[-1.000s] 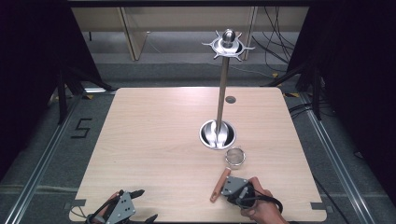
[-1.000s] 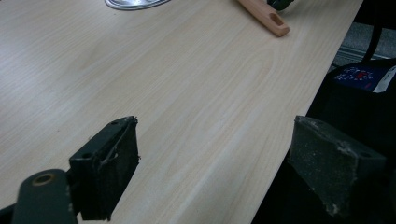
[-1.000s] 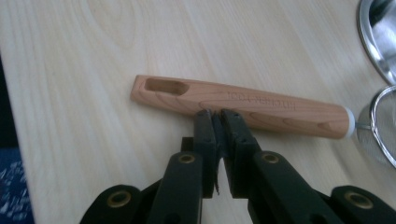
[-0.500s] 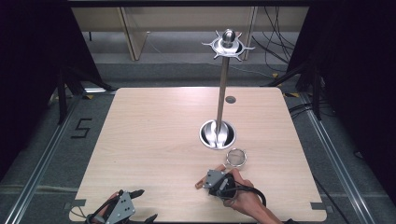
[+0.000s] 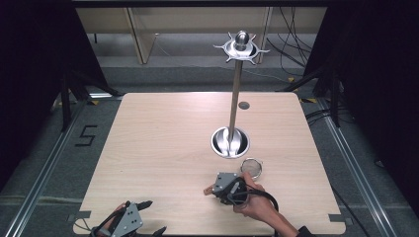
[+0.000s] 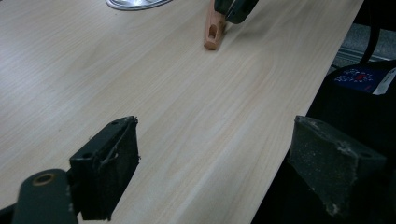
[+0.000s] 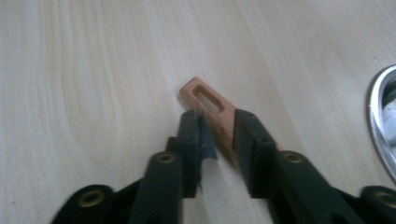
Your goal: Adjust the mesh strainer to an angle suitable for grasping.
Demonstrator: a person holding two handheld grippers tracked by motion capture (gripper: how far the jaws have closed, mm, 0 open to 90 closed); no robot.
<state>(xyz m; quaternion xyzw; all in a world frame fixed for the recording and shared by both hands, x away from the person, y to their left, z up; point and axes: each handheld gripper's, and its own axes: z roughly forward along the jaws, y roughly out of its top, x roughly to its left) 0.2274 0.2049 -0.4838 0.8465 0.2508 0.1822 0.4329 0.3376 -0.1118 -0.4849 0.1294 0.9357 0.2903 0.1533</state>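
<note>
One wooden handle (image 7: 208, 106) sits pinched in our right gripper (image 7: 217, 122), just beside the strainer (image 5: 252, 168). Our left gripper (image 6: 212, 163) gapes wide, holding nothing, over the table (image 5: 158, 148) edge.

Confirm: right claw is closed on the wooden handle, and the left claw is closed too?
Not quite. The left claw is open, jaws wide apart over the table, as the left gripper view shows. The right claw does grip the wooden handle.

Pale wooden table (image 5: 163, 148); on it a tall steel stand (image 5: 230, 142), a small mesh strainer (image 5: 252, 168) with wooden handle (image 7: 208, 105), perhaps touching the top.
</note>
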